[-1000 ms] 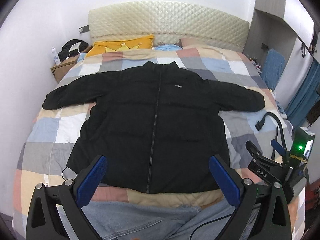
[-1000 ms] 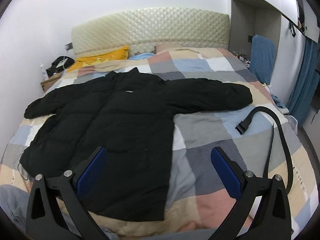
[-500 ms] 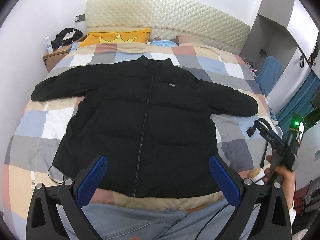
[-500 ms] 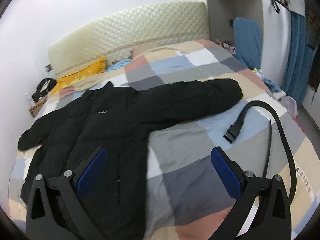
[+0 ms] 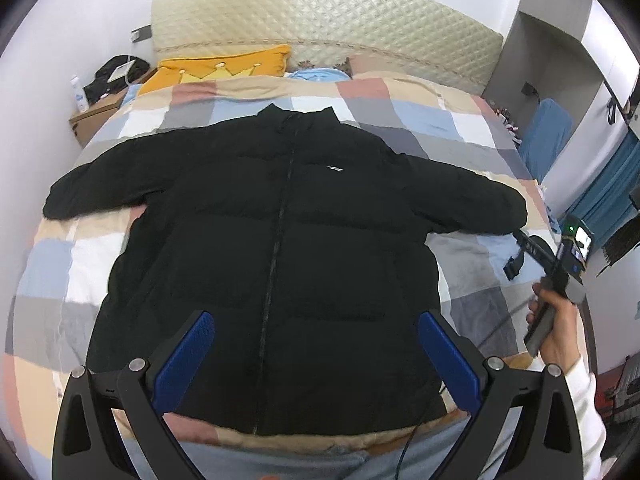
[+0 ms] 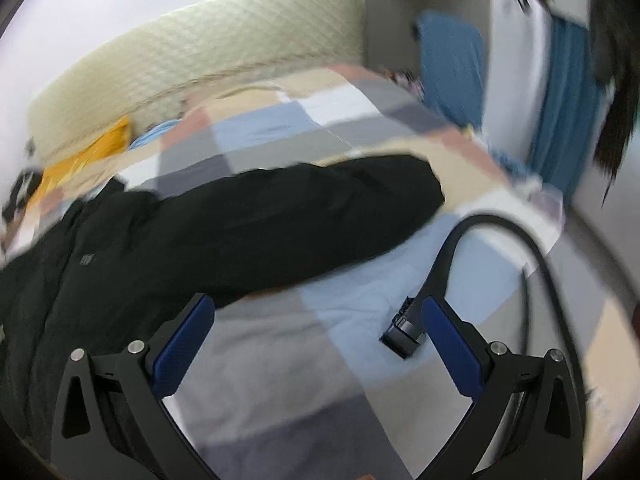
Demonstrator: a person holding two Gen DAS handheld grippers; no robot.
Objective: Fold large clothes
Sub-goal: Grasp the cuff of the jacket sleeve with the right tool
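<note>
A black puffer jacket lies flat and zipped on the checked bedspread, collar toward the headboard, both sleeves spread out. My left gripper is open and empty, held above the jacket's hem. My right gripper is open and empty above the bedspread, just short of the jacket's right sleeve. The right gripper also shows in the left wrist view, held in a hand at the bed's right side near the sleeve end.
A black strap with a buckle lies on the bedspread by the right gripper. A yellow pillow and quilted headboard are at the far end. A nightstand stands at the left. Blue curtains hang at the right.
The right gripper has swung right and forward toward the right sleeve, its view blurred by motion. The left gripper has moved a little closer over the jacket. Both stay open.
</note>
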